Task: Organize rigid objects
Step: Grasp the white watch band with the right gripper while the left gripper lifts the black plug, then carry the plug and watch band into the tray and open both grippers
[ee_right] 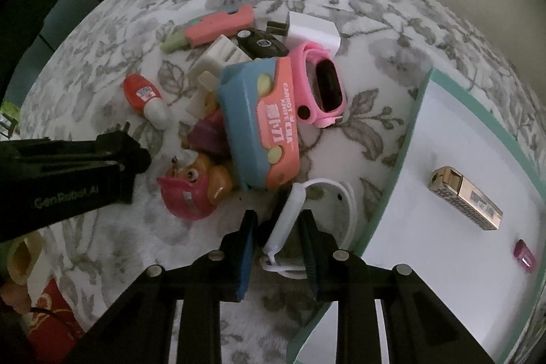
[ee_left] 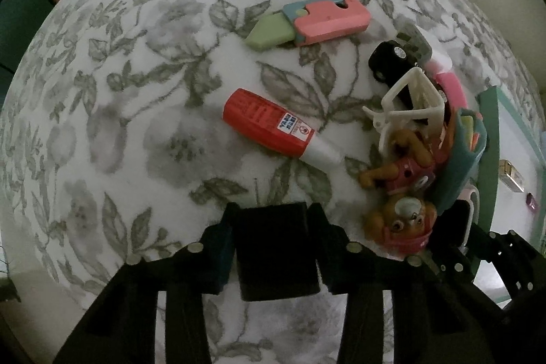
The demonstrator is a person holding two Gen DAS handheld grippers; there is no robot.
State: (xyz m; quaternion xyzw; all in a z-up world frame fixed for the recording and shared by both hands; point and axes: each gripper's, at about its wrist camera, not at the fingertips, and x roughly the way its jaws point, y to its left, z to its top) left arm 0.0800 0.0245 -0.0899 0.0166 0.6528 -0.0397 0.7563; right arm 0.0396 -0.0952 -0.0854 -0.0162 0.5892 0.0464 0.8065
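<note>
My left gripper point(ee_left: 273, 237) is shut on a black block point(ee_left: 276, 255) and holds it above the floral cloth point(ee_left: 136, 125). A red glue bottle point(ee_left: 276, 125) lies just ahead of it. My right gripper point(ee_right: 278, 241) is open, with its fingers on either side of a white watch point(ee_right: 290, 220) that lies on the cloth. A pile of toys lies ahead: a brown dog figure point(ee_right: 194, 186), a blue and coral toy case point(ee_right: 259, 121), a pink watch point(ee_right: 320, 87) and a pink toy cutter point(ee_right: 211, 29).
A white tray with a teal rim point(ee_right: 406, 142) lies at the right and holds a gold lighter point(ee_right: 465, 202) and a small purple piece point(ee_right: 525, 256). A white charger point(ee_right: 312, 29), a black car key point(ee_right: 261, 45) and a white rack point(ee_right: 218, 57) lie in the pile.
</note>
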